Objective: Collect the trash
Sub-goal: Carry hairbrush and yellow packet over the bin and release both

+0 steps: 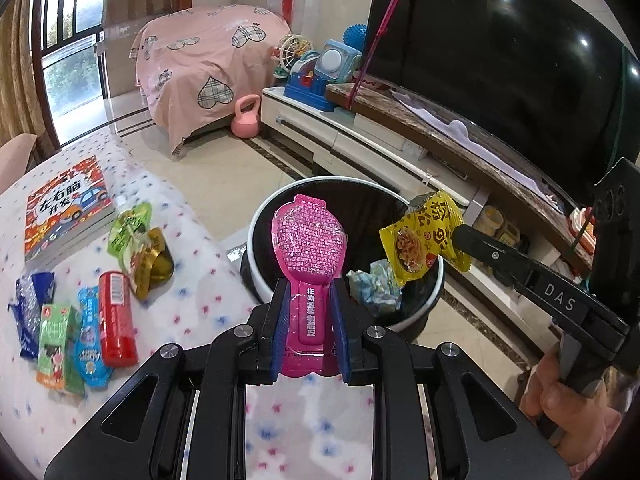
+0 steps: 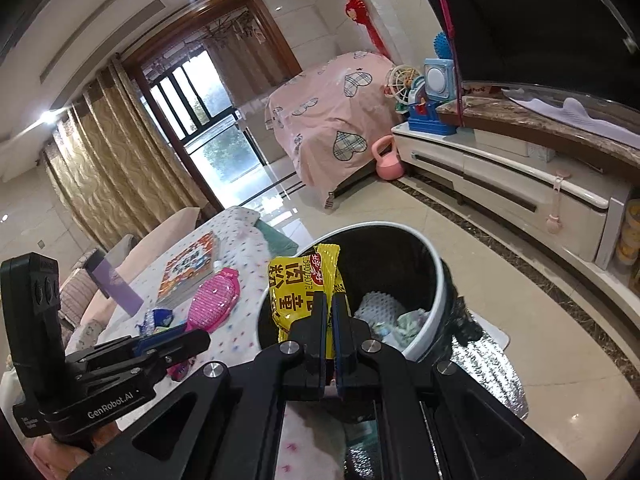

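The bin [image 1: 416, 312] mouth gapes open between the surface [image 1: 192, 240] and the TV cabinet [image 1: 360, 136]; crumpled paper [image 1: 376, 284] lies low inside, the rim unblocked.

Left wrist view looks forward and down, close over the bin [image 1: 420, 312]. Right wrist view faces the same bin [image 2: 436, 304] from its opposite side; both share it.

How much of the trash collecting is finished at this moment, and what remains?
Done: crumpled wrappers already lie in the bin. In hand: the left gripper holds a pink packet and the right gripper a yellow packet, both at the bin. Left: a red tube, green carton and other wrappers on the table.
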The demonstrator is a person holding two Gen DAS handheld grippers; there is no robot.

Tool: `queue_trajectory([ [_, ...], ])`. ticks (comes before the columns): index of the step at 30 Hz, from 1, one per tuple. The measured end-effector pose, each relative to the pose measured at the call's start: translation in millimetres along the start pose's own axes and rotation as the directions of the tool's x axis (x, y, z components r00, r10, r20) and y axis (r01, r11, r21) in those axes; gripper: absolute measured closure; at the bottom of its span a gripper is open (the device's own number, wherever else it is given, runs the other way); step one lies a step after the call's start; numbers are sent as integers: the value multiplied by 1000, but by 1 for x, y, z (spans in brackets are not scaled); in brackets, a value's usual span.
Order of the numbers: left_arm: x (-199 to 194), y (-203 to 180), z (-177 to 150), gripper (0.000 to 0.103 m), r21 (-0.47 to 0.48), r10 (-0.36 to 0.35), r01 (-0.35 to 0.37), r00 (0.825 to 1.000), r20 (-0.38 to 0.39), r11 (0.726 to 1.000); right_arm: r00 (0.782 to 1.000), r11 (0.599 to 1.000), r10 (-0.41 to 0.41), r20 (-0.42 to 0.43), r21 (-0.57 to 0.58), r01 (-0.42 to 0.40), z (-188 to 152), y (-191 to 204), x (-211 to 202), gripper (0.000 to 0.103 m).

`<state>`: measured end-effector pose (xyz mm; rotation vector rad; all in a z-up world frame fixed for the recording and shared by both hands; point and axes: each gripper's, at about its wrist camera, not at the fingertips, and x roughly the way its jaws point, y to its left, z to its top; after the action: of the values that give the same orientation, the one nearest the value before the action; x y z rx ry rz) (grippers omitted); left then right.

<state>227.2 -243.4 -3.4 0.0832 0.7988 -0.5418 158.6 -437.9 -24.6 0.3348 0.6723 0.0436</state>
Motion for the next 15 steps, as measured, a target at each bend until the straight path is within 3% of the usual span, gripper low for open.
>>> queue_trajectory([
  [15,39,-4,13,84,7,-9,9,998,-65,1000,997,998,-63,-51,-14,62,10,-18,29,99],
])
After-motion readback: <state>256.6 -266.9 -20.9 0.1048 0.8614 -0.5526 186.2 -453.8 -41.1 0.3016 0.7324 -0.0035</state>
